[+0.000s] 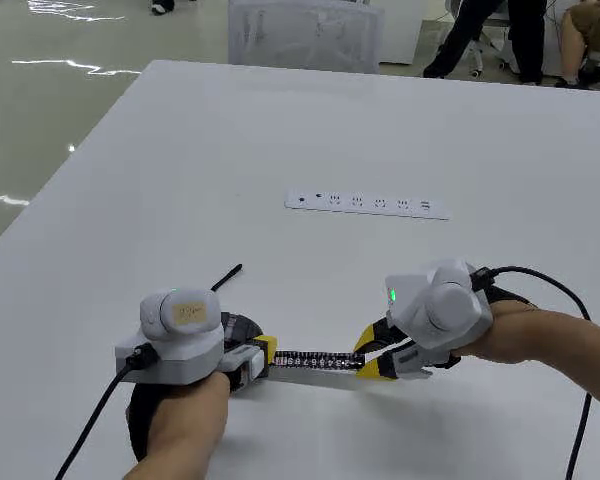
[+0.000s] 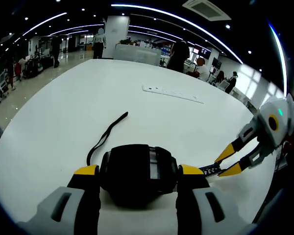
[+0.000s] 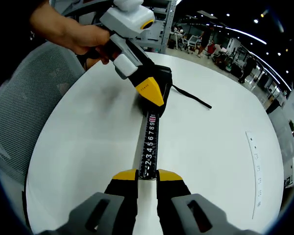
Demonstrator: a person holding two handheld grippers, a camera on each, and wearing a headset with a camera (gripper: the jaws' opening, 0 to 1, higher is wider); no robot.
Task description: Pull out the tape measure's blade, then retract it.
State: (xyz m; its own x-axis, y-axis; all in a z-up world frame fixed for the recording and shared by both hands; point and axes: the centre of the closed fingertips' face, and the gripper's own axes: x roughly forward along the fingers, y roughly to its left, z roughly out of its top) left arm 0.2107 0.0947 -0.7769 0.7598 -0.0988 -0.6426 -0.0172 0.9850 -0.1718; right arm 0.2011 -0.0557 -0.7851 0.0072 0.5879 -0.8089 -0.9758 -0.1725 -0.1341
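Head view: white table (image 1: 280, 130) spreads wide ahead, power strip (image 1: 366, 203) well apart. Left gripper (image 1: 262, 352) clamps tape measure (image 2: 137, 171); right gripper (image 3: 147, 175) pinches its blade (image 3: 150, 142).

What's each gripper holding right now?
Left gripper: shut on the tape measure.
Right gripper: shut on the blade, near its tip.

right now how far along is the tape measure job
Gripping is done: the left gripper clamps the tape measure case and the right gripper pinches the end of the blade. The pull is in hand: a short stretch of blade spans between them. Possibly more pulling, and the whole retraction, are left.
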